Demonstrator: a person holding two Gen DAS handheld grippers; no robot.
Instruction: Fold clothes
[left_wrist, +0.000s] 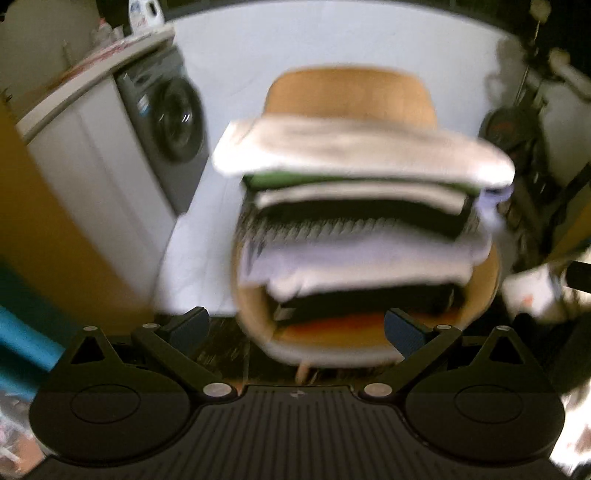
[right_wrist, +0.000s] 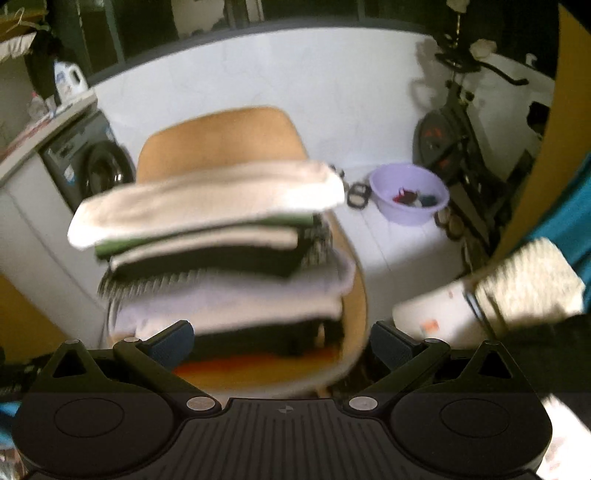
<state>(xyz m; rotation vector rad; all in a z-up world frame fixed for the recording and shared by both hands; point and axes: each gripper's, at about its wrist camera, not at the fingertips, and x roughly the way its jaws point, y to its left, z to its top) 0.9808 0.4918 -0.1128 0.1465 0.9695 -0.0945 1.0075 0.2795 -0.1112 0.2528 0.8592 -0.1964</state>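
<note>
— Two grippers, both with jaws spread wide and nothing between them: the left gripper (left_wrist: 295, 328) and the right gripper (right_wrist: 280, 341) each point at the same pile, their blue-padded fingers clear of the fabric.

— Where are the clothes?

— The stack of folded clothes (right_wrist: 221, 258) sits on the seat of a tan wooden chair (right_wrist: 225, 136). The lowest layer is orange, then black, pale lilac, a black-and-white stripe, black, cream and green, with a soft cream piece (left_wrist: 354, 147) on top, overhanging the layers below at both ends. The stack nearly covers the seat; only its curved front rim shows.

— And room around it?

— Open white floor (right_wrist: 406, 254) to the right. Further back there stand a round lilac plastic basin (right_wrist: 410, 195) with small items inside and an exercise bike (right_wrist: 454, 147). On the left, a grey front-loading washing machine (left_wrist: 166, 122) under a counter (left_wrist: 92, 70). Everything is motion-blurred.
</note>
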